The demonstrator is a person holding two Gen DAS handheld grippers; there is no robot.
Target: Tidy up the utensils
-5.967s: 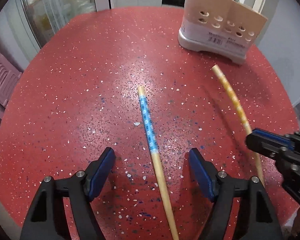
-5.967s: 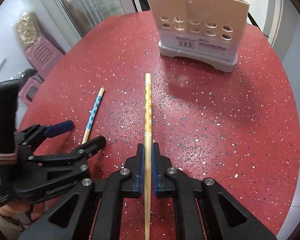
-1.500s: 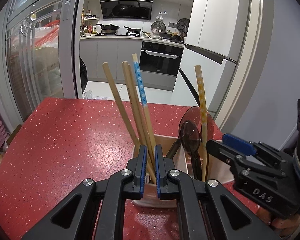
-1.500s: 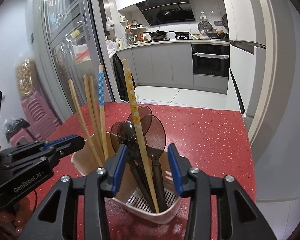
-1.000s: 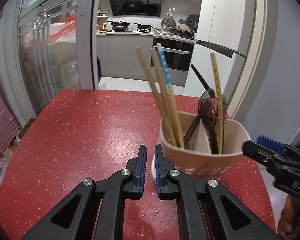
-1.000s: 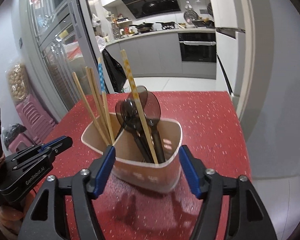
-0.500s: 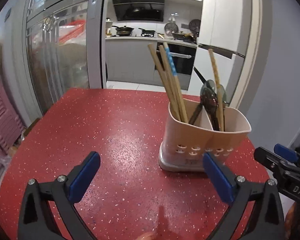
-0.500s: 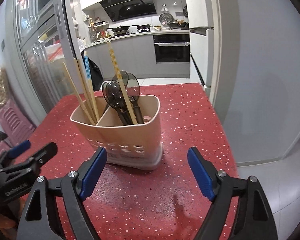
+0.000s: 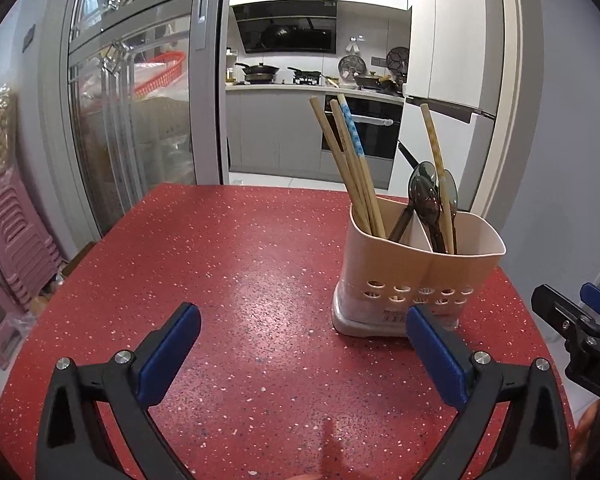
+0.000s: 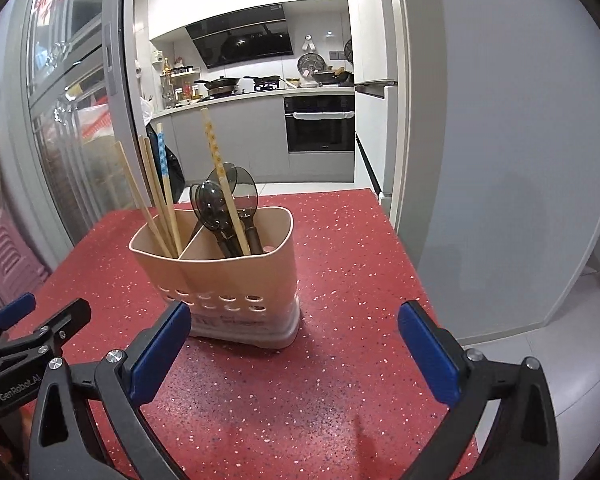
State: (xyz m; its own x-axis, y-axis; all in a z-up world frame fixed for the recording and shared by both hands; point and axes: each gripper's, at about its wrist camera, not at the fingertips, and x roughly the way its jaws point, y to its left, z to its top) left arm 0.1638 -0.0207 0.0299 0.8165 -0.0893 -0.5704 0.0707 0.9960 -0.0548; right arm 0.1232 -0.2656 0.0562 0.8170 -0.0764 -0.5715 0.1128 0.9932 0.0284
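Observation:
A beige utensil holder (image 9: 416,272) with two compartments stands on the red speckled table (image 9: 228,264). Its left compartment holds plain wooden chopsticks and a blue-patterned chopstick (image 9: 352,132). Its right compartment holds dark spoons (image 9: 424,196) and a yellow-patterned chopstick (image 9: 434,140). The holder also shows in the right wrist view (image 10: 228,280). My left gripper (image 9: 302,344) is open and empty, in front of the holder. My right gripper (image 10: 294,344) is open and empty, also in front of the holder.
The right gripper's body (image 9: 580,332) shows at the right edge of the left wrist view. The left gripper's body (image 10: 24,336) shows at the left of the right wrist view. A glass cabinet (image 9: 132,120), pink stools (image 9: 8,240) and a kitchen lie behind.
Both grippers have let go of their chopsticks, which now stand in the holder. Both have opened wide and drawn back from the holder.

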